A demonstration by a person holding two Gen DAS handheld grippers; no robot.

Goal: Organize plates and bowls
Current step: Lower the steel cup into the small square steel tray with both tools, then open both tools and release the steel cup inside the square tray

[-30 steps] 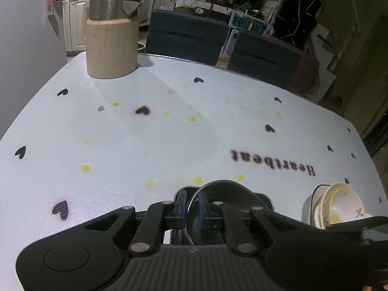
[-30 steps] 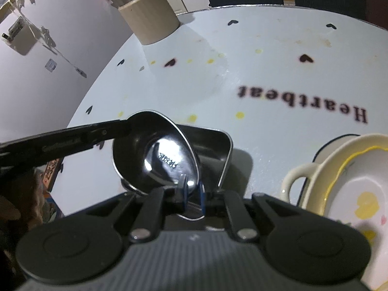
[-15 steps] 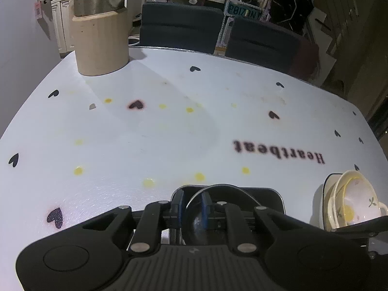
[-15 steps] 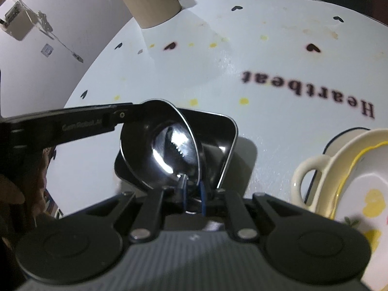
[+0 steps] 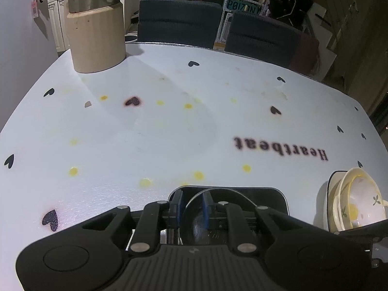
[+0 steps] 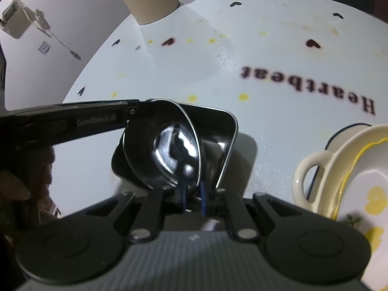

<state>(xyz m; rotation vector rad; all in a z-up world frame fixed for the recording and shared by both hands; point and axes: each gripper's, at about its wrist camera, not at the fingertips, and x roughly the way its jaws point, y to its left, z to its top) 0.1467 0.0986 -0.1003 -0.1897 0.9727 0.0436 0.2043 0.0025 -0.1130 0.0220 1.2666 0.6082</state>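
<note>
At lower centre, the steel bowl [image 6: 169,150] leans in a square tray [image 6: 218,131]. The right gripper [image 6: 194,189] has its fingers clamped on the bowl's rim. The fingers of the left gripper [image 5: 193,206] have just been opening and now straddle the rim, apart.

Both views lit hard from above/near cam: white heart-print tablecloth [image 5: 150,140] bright, almost washed out w/ grainy sheen, while room behind is dim, murky. Round shiny steel bowl [image 6: 169,150] throws sharp white glare spots in right wrist view; its dark square metal tray [image 6: 218,131] casts a soft grey shadow on the cloth. Tall beige ribbed canister [image 5: 95,41] casts a long faint shadow toward cam. Fisheye bends table edge strongly; corners vignette black. "Heartbeat" print looks soft, smeared. Black gripper bodies in foreground underexposed, slightly blurry.
</note>
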